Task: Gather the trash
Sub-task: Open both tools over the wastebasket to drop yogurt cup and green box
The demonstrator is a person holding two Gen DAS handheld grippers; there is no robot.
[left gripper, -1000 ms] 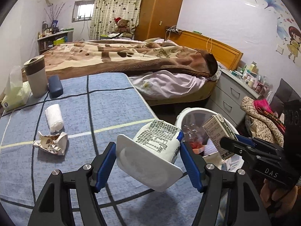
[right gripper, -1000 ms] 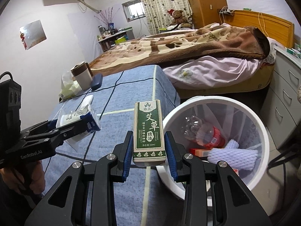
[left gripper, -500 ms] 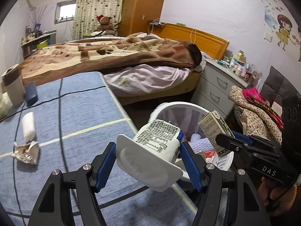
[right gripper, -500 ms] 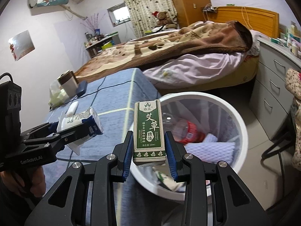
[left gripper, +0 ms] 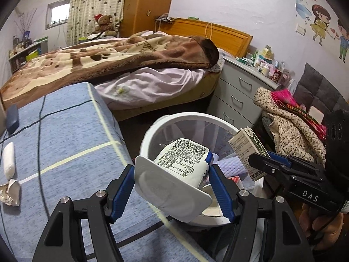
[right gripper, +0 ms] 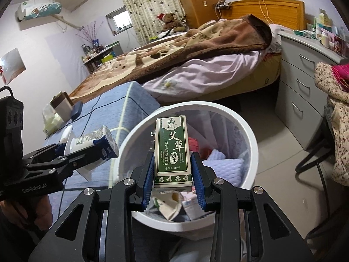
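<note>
Left wrist view: a printed yogurt cup (left gripper: 183, 170) is pinched between the jaws of the left gripper (left gripper: 172, 187), held at the near rim of the white bin (left gripper: 174, 118) beside the blue-covered counter (left gripper: 65, 135). In the right wrist view, a green carton (right gripper: 172, 150) is clamped upright in the jaws of the right gripper (right gripper: 173, 174), directly above the bin's opening. Several discarded items are already seen inside the bin. Neither piece has been released yet. A crumpled wrapper (left gripper: 9, 192) and a white roll (left gripper: 8, 159) are left at the counter's left edge, apparently awaiting collection.
</note>
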